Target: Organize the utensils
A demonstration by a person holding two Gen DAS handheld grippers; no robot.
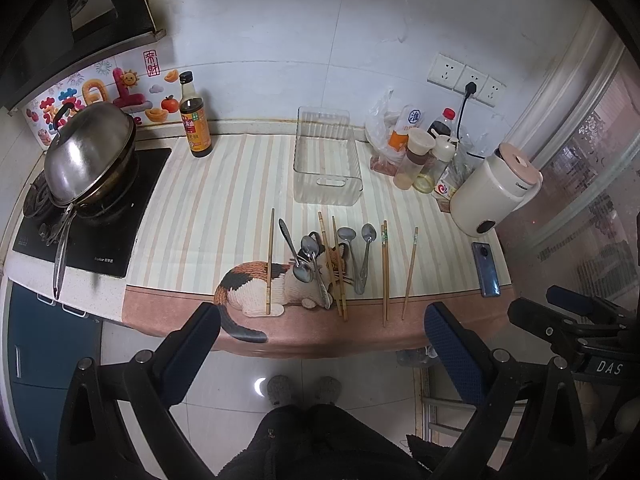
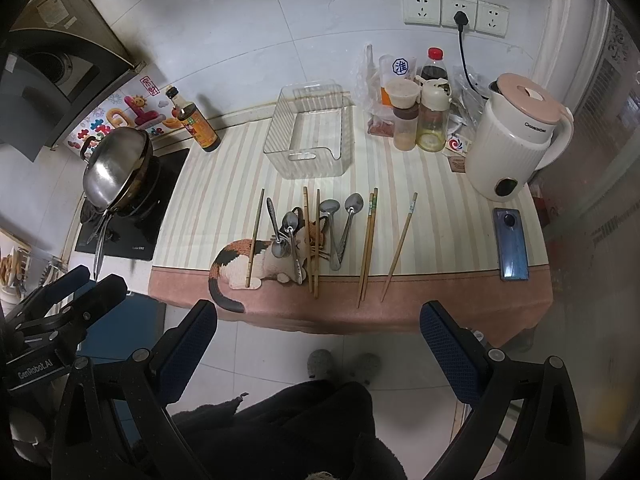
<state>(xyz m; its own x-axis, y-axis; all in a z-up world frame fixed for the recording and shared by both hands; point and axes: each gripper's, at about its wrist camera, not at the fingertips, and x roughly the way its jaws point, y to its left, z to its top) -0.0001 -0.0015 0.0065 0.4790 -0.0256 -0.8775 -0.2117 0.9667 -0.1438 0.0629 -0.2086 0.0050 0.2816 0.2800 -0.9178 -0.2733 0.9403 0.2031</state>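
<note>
Left tongs and right tongs: both spread wide, nothing held, hanging off the desk edge above the floor. Just ahead of both lie the utensils: six chopsticks countable, and about five spoons; the left cluster overlaps, so the count is uncertain. Beyond them stands a clear plastic bin, empty. Right of the right tongs: a phone and a kettle. The condiment bottles behind overlap; number unclear.
</note>
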